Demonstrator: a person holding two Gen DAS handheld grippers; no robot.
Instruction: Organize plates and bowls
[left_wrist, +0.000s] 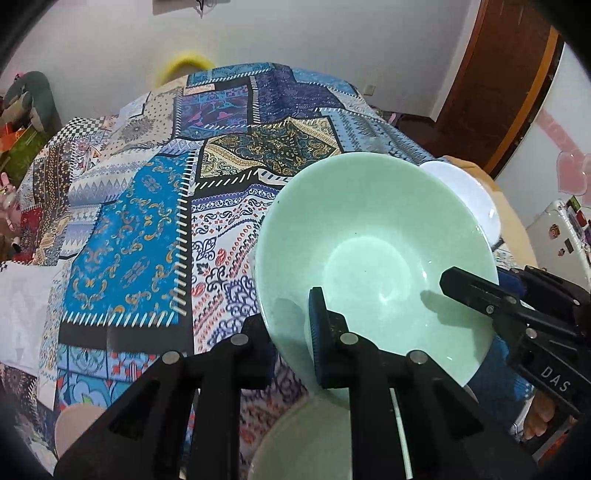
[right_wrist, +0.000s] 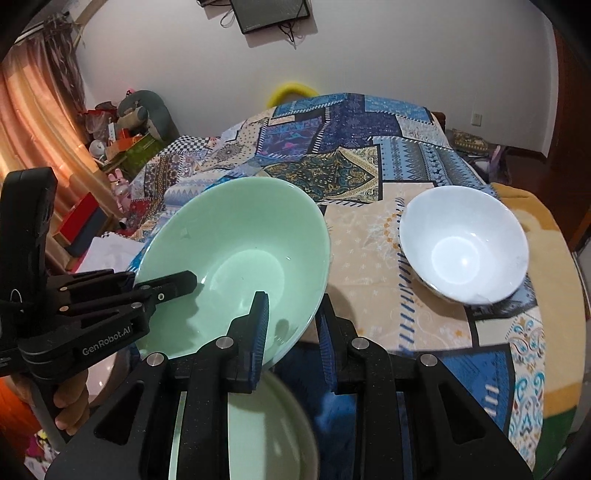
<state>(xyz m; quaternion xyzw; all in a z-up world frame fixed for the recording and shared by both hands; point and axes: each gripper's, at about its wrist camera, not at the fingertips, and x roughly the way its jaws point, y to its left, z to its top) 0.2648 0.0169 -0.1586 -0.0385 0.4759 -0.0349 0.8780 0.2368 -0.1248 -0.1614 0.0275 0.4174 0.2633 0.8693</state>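
Green bowl (right_wrist: 236, 258), tilted above the patterned cloth (left_wrist: 147, 221), rim clamped by both my left gripper (left_wrist: 291, 325) and right gripper (right_wrist: 291, 332); white bowl (right_wrist: 465, 243) whole only in right view

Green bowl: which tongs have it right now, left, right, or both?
Left tongs: shut on the green bowl, pinching its rim.
Right tongs: shut on the same bowl's rim from the opposite side.
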